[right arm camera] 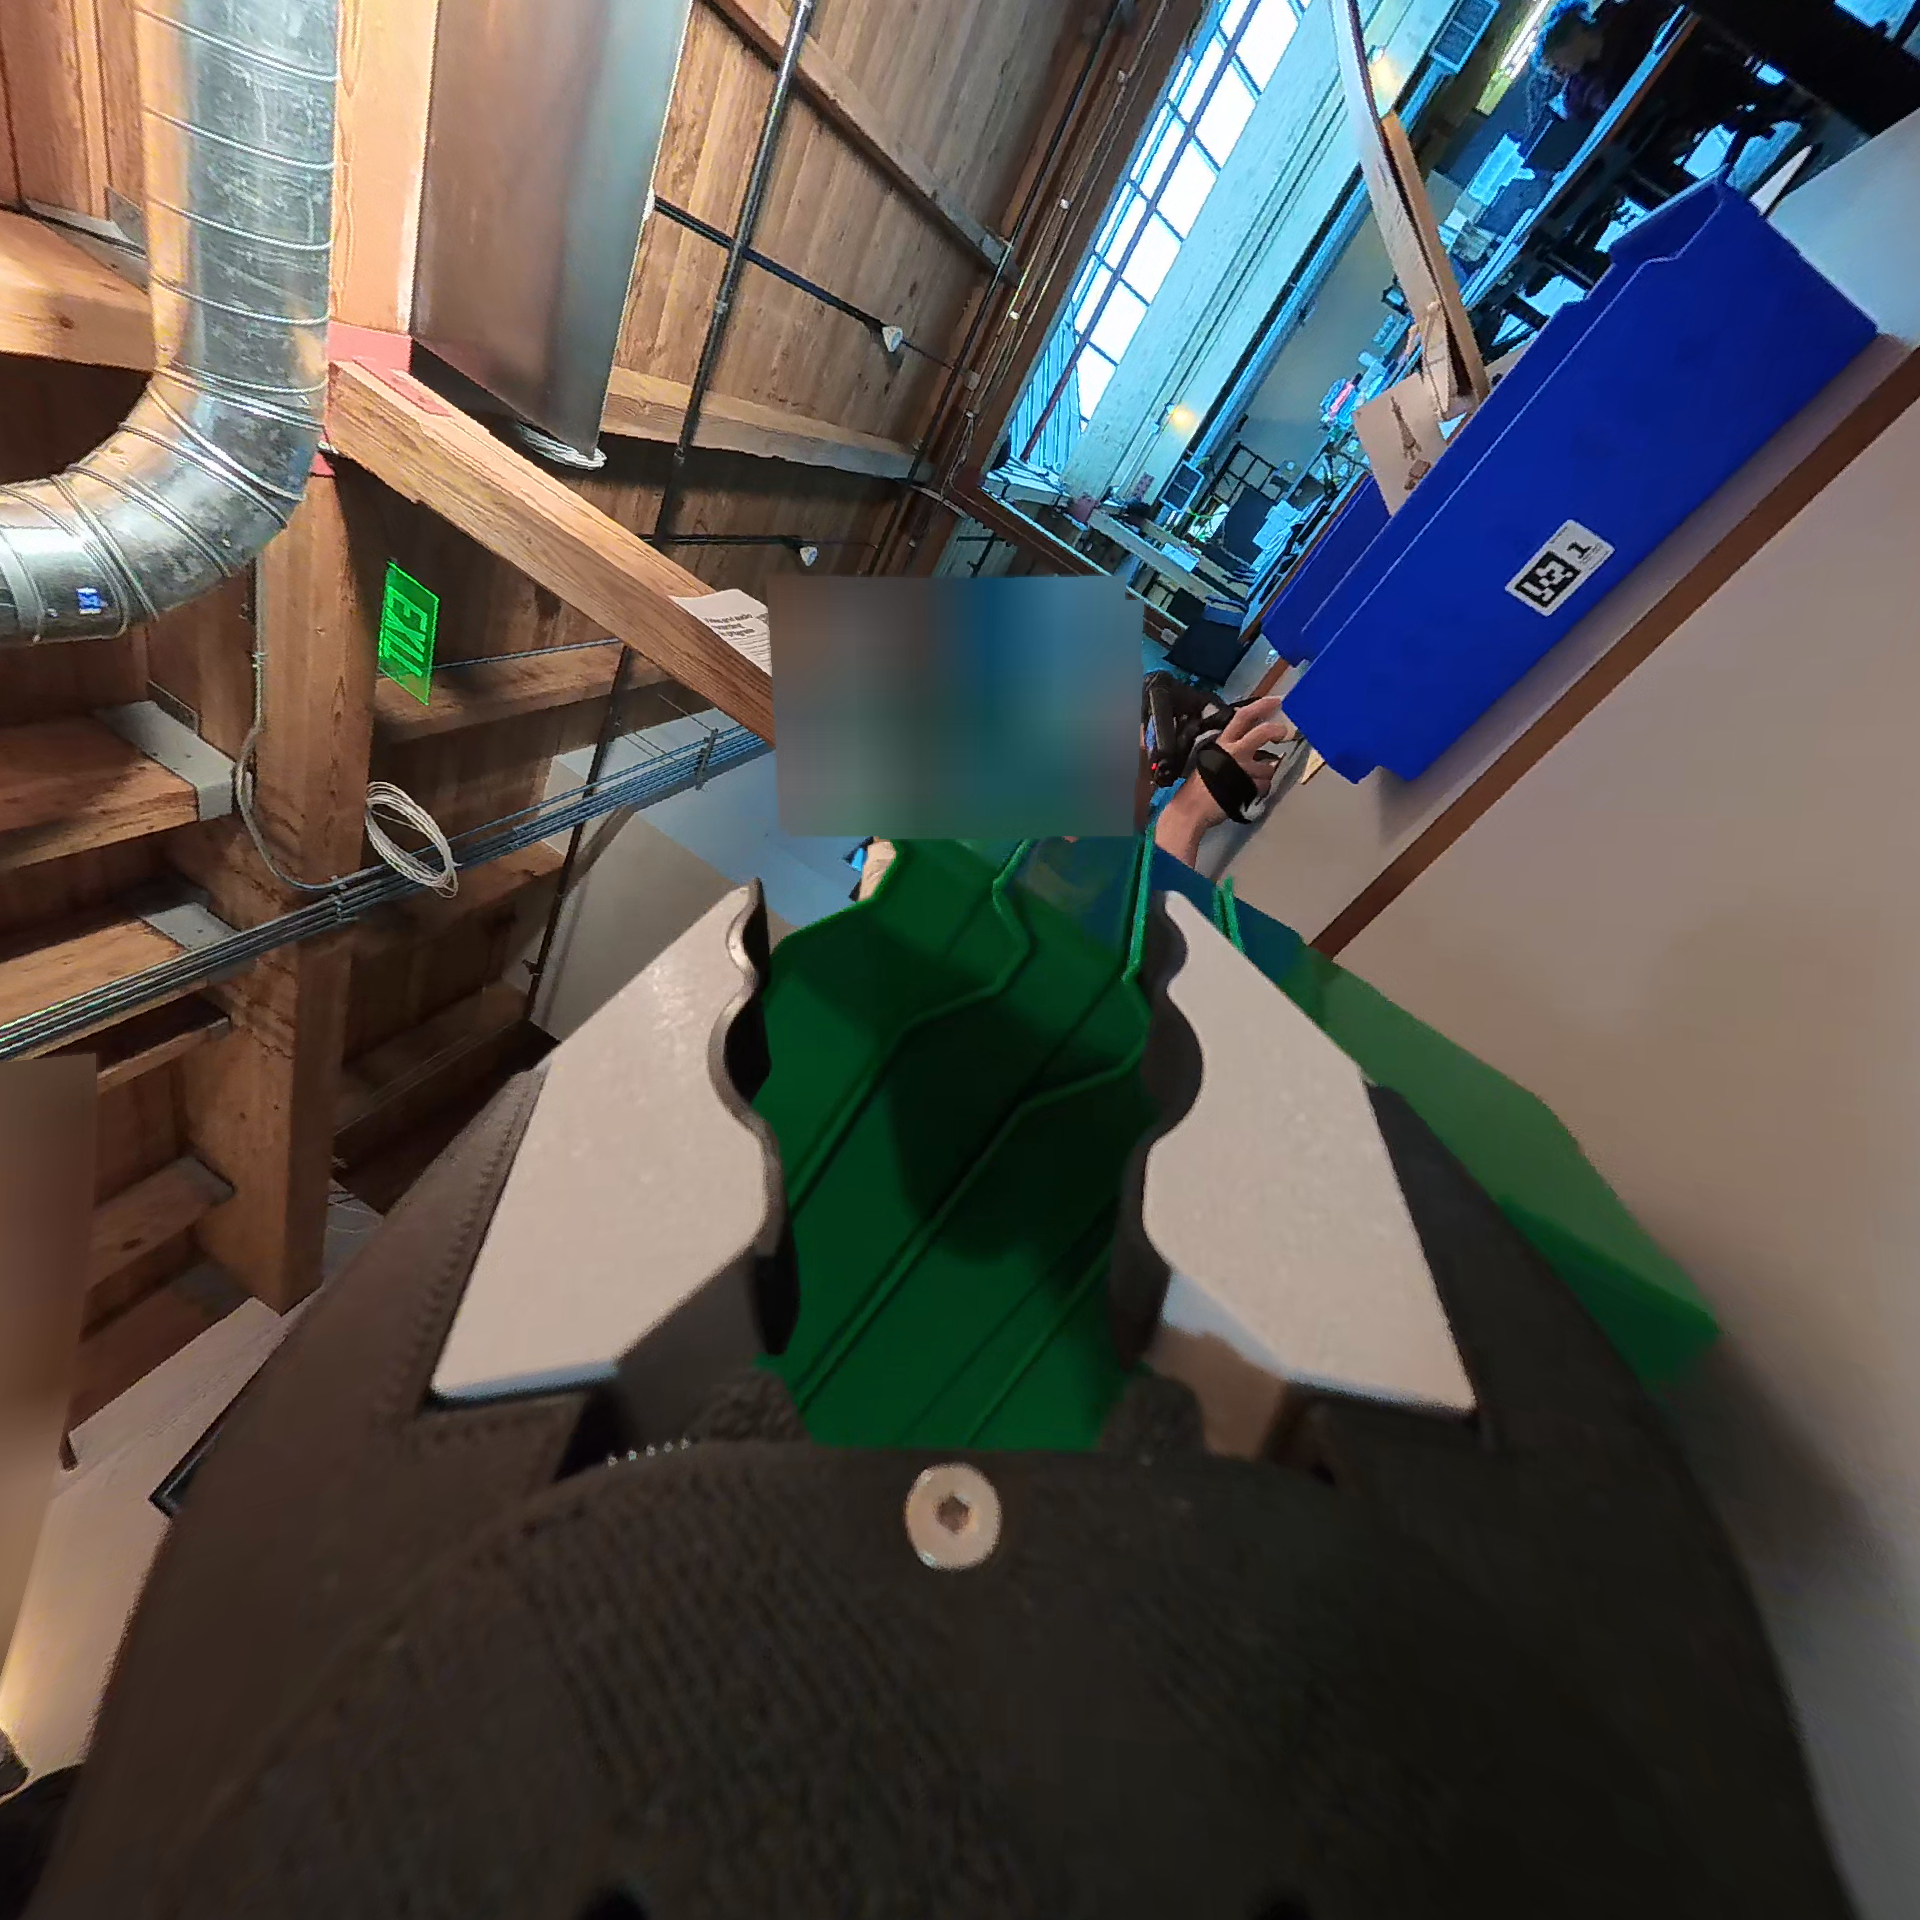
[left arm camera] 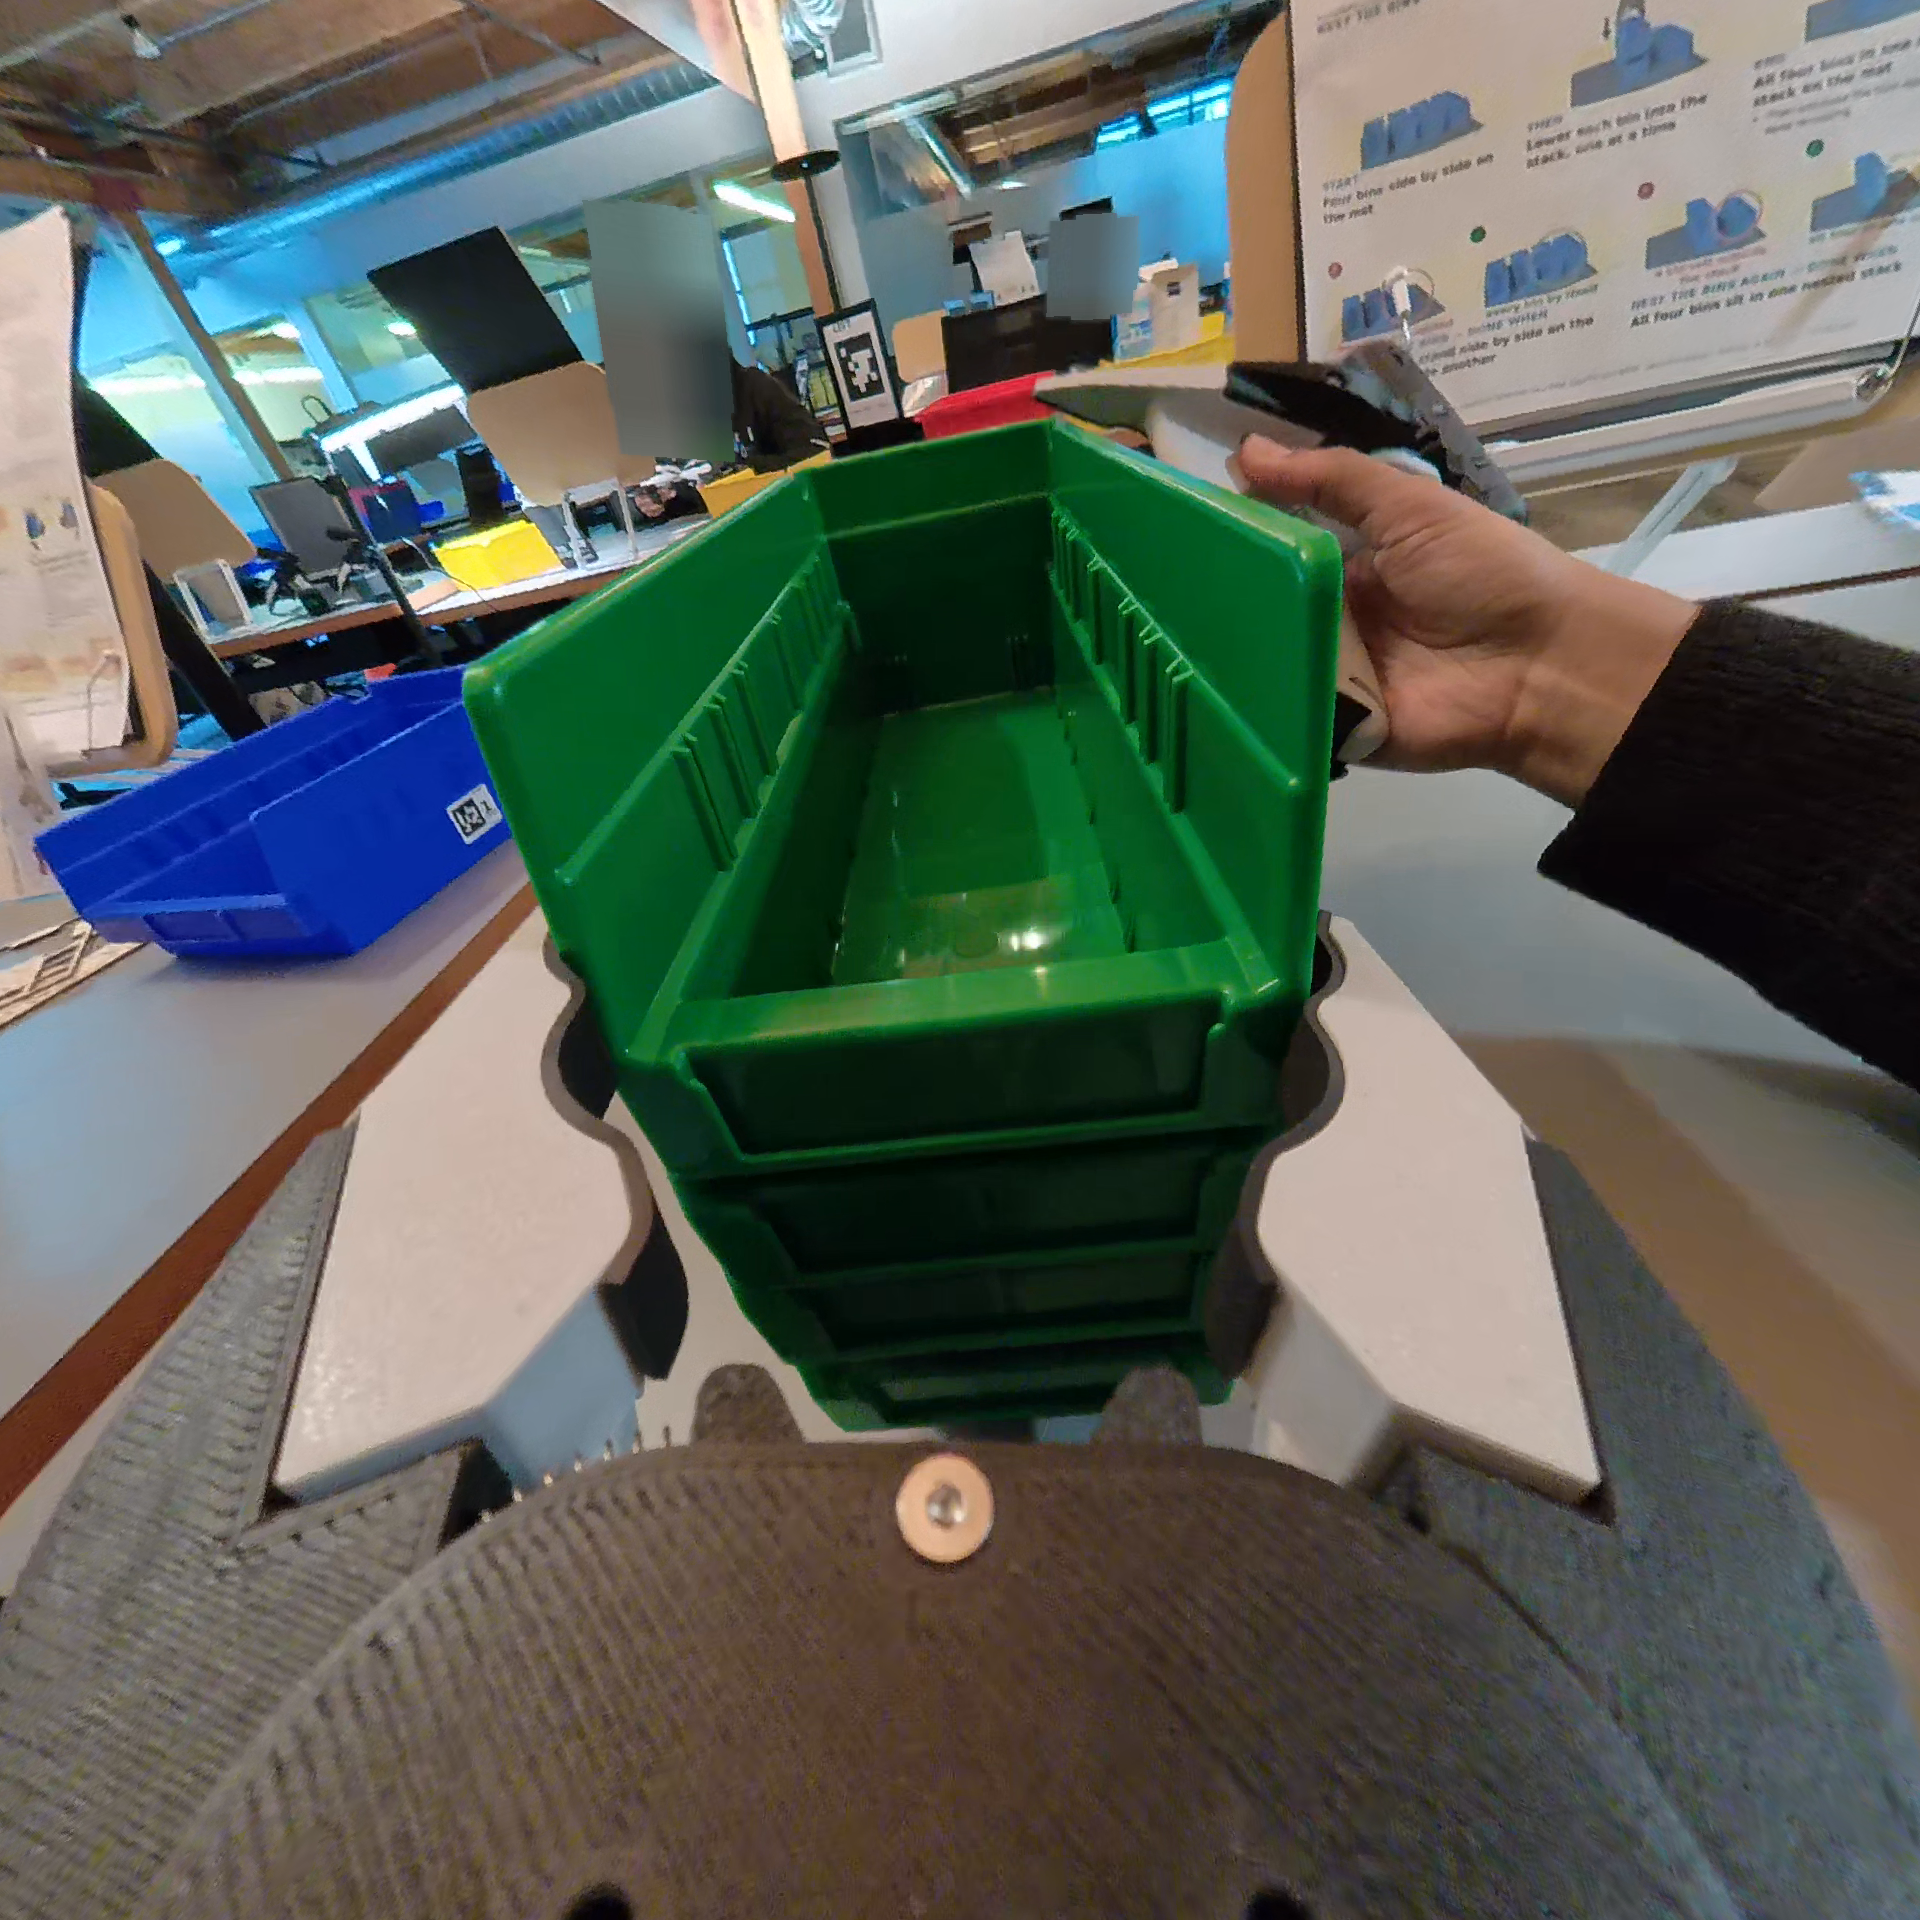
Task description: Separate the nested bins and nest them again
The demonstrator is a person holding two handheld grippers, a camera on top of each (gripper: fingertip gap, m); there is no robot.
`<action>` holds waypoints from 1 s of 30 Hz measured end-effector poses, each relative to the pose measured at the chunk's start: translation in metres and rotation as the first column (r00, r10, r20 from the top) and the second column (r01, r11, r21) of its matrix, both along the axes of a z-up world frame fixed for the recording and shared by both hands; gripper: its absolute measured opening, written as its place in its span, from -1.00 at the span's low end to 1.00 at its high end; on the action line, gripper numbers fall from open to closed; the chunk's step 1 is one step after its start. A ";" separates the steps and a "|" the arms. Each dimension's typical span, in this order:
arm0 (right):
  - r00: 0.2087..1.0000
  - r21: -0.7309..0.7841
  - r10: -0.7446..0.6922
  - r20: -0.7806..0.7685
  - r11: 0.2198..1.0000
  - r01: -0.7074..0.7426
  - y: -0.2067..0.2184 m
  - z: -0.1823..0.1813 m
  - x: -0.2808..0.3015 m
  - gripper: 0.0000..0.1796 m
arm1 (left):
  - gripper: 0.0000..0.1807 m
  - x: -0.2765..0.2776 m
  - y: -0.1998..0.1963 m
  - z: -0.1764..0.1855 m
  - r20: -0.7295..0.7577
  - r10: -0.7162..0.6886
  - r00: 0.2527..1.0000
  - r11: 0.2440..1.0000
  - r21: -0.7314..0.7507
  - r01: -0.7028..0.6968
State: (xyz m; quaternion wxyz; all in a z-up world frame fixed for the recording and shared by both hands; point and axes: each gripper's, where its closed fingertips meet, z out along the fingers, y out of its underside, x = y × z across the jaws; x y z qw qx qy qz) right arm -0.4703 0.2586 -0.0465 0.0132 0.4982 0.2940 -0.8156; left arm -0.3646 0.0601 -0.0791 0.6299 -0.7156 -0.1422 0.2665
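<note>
Left gripper (left arm camera: 940, 1164) is sitting nearest the lens, its two pale fingers (left arm camera: 457, 1226) bracketing the short front end of the green bin stack (left arm camera: 966, 790), clamping the lower bins' front lips. Four nested fronts are showing, one under another, so the stack is looking fully nested; separation is judged not yet started. Stack is riding tilted up toward the camera, apparently lifted off the table (left arm camera: 156, 1091), though the underside is hidden. Holding the low end is likely meant to anchor the lower bins while the top one gets pulled.

Right gripper (right arm camera: 956, 1132) is closing across the ridged outer side of the same green stack, fingers pressing in on both flanks, gripping it. In the left view the person's right hand (left arm camera: 1455, 623) is wrapping that tool just beside the stack's far right corner, so both ends are being held, probably to steady it or start prying a bin free.

Farther off, blue bins (left arm camera: 281, 821), nested and carrying a square marker sticker, are resting near the table's left edge, well apart from the green stack. An instruction poster (left arm camera: 1600, 177) is standing beyond the right side.
</note>
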 end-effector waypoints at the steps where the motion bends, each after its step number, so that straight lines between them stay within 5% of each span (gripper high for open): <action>1: 1.000 -0.004 0.001 -0.005 1.000 -0.001 -0.001 0.002 0.000 -0.19 | 0.44 0.000 -0.001 0.003 0.002 -0.003 1.000 1.000 0.012 0.003; 24: 0.999 0.086 0.013 0.046 0.996 -0.017 0.003 -0.016 0.002 -0.04 | 0.46 -0.006 -0.012 0.000 -0.031 -0.039 0.999 0.998 0.053 0.041; 27: 0.997 0.277 -0.038 -0.064 0.959 0.055 0.009 0.012 0.030 0.03 | 0.45 -0.004 -0.016 -0.008 -0.016 -0.030 0.999 0.998 0.048 0.031; 30: 0.975 0.590 0.050 -0.217 0.802 0.090 -0.030 0.038 0.074 0.01 | 0.44 -0.003 -0.018 -0.025 0.035 -0.041 0.999 0.999 0.024 0.040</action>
